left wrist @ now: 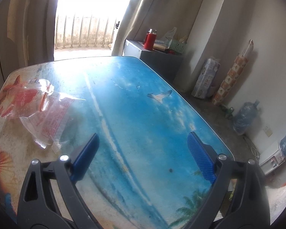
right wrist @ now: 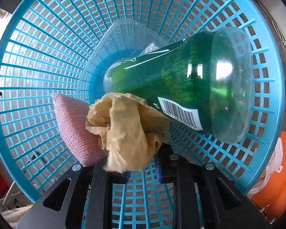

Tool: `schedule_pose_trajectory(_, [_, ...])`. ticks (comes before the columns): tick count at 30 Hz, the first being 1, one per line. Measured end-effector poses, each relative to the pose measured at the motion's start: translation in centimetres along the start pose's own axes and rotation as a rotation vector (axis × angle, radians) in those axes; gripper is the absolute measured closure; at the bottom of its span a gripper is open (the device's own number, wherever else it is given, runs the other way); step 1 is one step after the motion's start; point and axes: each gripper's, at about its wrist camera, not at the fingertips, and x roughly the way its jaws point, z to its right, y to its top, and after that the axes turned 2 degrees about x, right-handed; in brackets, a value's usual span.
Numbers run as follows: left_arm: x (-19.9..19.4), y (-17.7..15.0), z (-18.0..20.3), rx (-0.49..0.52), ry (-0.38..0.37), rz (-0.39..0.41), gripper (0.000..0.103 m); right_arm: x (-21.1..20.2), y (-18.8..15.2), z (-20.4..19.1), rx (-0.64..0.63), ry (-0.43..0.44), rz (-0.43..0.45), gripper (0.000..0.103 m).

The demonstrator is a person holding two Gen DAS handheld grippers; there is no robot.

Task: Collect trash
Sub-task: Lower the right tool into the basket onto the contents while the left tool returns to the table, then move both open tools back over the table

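A clear plastic wrapper with red print (left wrist: 45, 114) lies crumpled on the left side of the beach-print glass table (left wrist: 143, 99). My left gripper (left wrist: 143, 135) hovers open over the table to the wrapper's right, nothing between its blue pads. My right gripper (right wrist: 141, 164) points down into a blue mesh basket (right wrist: 38, 57). Its narrow jaws grip a crumpled tan paper (right wrist: 122, 126), which hides the fingertips. In the basket lie a green plastic bottle (right wrist: 181, 80), a clear plastic tub (right wrist: 124, 38) and a pink knitted pad (right wrist: 74, 126).
Beyond the table stands a dark cabinet with a red flask (left wrist: 149, 39) and a green basket (left wrist: 178, 46). A pack of paper rolls (left wrist: 206, 78) and water jugs (left wrist: 245, 117) sit along the right wall. An orange object (right wrist: 276, 171) is beside the blue basket.
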Motion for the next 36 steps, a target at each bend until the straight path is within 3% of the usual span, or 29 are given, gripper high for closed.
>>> schedule_pose_trajectory(4, [-1.4,-0.1,-0.3,-0.009,-0.009,0.023,0.014,-4.2,-1.5,0.8,0.016,0.04,0.06,0.063])
schedule_pose_trajectory(11, [-5.1,-0.6,-0.8,-0.022,-0.002,0.062,0.014,-12.9,-6.9,3.5,0.084,0.169,0.172,0.062])
schedule_pose_trajectory(14, [-7.2,-1.0,-0.9,-0.008,0.047,0.082,0.014,-17.1,-10.6,3.8,0.067,0.238,0.234,0.062])
schedule_pose_trajectory(17, [-8.9,-1.7,-1.6,-0.003,0.119,0.084,0.014,-21.5,-14.4,3.4,0.015,0.311,0.301,0.051])
schedule_pose_trajectory(24, [-11.9,-3.2,-4.4,-0.001,0.293,0.064,0.014,-31.1,-22.7,-3.1,-0.208,0.463,0.465,0.035])
schedule_pose_trajectory(28, [-13.2,-4.2,-6.8,-0.053,0.337,0.063,0.013,-35.2,-26.0,-8.5,-0.302,0.557,0.533,0.032])
schedule_pose_trajectory(32, [-13.1,-5.1,-9.2,-0.112,0.354,0.019,0.013,-37.3,-28.9,-15.1,-0.441,0.646,0.513,0.028])
schedule_pose_trajectory(36, [-11.8,-6.0,-11.3,-0.133,0.417,-0.042,0.013,-37.4,-32.5,-23.0,-0.624,0.648,0.44,0.025])
